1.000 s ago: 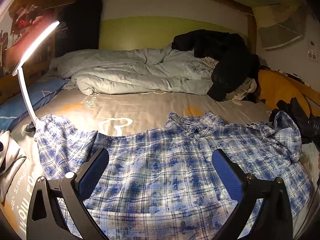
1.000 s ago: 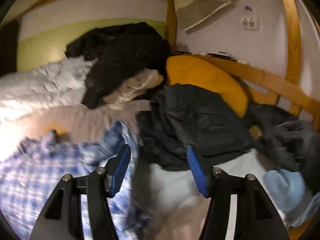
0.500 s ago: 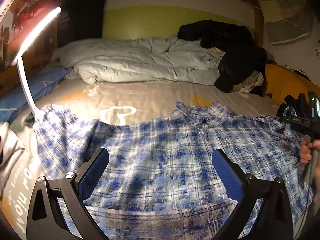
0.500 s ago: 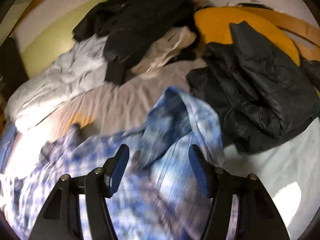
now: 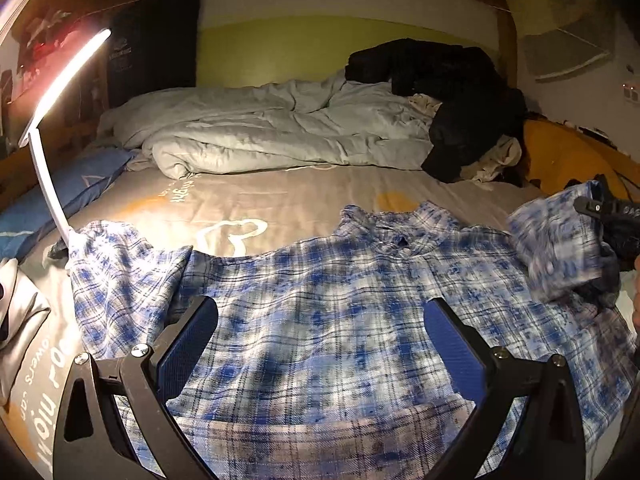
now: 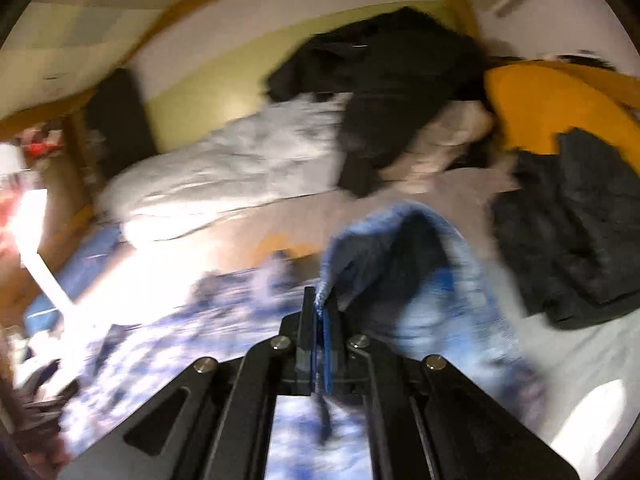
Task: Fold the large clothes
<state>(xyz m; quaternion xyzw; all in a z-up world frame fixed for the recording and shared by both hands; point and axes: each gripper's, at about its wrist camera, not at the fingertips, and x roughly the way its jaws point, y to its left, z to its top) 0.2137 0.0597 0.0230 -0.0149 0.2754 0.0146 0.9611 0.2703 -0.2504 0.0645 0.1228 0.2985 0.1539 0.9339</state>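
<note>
A blue and white plaid shirt lies spread across the near part of the bed, collar toward the far side. My left gripper hovers open over the shirt's lower middle, nothing between its fingers. At the right edge of the left wrist view my right gripper lifts the shirt's right sleeve off the bed. In the blurred right wrist view my right gripper is shut on the sleeve's edge, which arches up ahead of the jaws.
A crumpled grey duvet and black clothes lie at the bed's far end. A lit white lamp stands at the left. A dark jacket and an orange cushion sit at the right.
My right gripper swung left from the dark jacket over the shirt's right sleeve, shut on it and raised it. My left gripper stayed open over the shirt.
</note>
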